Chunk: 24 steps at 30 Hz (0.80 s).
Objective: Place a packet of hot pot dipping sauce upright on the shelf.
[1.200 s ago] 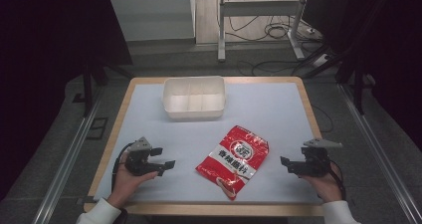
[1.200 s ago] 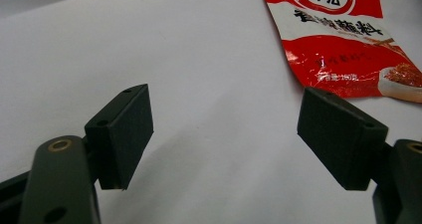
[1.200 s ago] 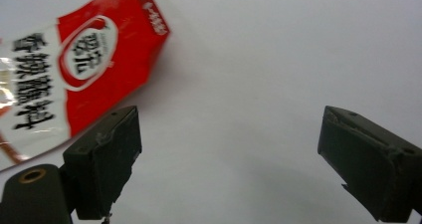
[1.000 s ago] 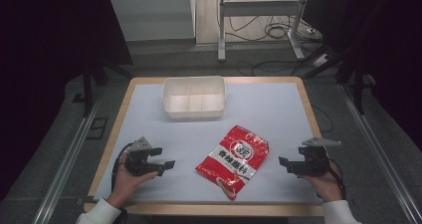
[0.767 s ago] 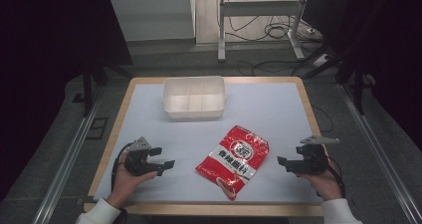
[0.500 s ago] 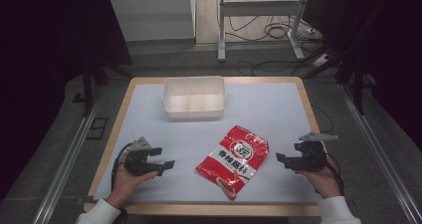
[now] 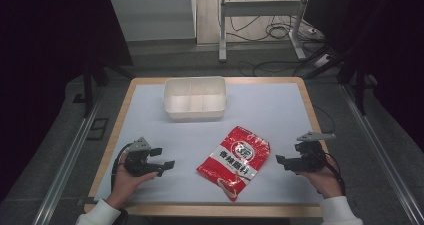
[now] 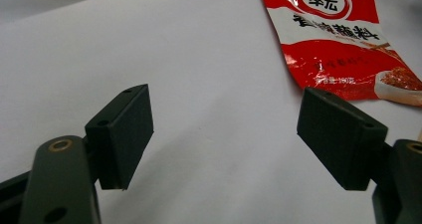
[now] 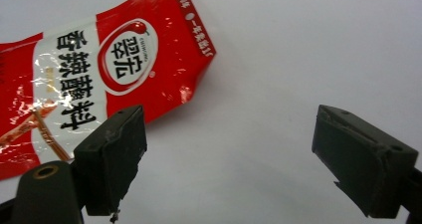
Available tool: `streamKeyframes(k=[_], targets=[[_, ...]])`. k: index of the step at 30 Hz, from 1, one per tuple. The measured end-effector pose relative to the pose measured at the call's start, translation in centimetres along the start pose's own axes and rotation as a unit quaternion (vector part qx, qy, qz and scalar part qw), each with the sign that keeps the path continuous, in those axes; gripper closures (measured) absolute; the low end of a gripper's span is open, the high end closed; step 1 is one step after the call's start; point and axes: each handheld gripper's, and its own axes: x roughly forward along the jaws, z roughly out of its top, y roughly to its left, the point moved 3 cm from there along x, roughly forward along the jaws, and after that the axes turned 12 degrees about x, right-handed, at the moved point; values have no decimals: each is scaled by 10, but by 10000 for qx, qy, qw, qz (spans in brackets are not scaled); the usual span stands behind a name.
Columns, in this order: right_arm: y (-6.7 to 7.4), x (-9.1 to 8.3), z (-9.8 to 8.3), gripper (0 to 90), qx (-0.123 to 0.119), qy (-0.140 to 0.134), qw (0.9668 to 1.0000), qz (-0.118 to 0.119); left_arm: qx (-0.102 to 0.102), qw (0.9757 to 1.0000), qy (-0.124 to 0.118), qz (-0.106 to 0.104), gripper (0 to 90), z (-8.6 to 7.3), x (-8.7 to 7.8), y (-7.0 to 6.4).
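Observation:
A red and white seasoning packet lies flat on the white table cover, near the front middle. The left gripper view has its lower part at the upper right; the right gripper view has its top end at the upper left. My left gripper rests open at the front left, its jaws aimed toward the packet, nothing between them. My right gripper is open at the front right, a short way from the packet's right edge, its jaws empty.
A shallow white plastic tub stands at the back middle of the table. The table's wooden rim runs along the front. Beyond the far edge are a metal stand and cables on the floor.
My right gripper has slid a little to the left, toward the packet. The left gripper and the packet have stayed where they were.

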Motion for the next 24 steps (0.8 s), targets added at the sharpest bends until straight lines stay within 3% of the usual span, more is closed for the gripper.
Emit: streamKeyframes(k=[9, 15, 24], targets=[[21, 13, 31, 128, -368, 360, 9986, 115, 33, 10000, 5, -13, 220, 0, -1, 0], [29, 28, 50, 109, -457, 569, 9971, 202, 18, 10000, 37, -30, 219, -1, 0, -1], [42, 50, 70, 126, -649, 1011, 9917, 457, 12, 10000, 43, -40, 219, 0, 2, -3]])
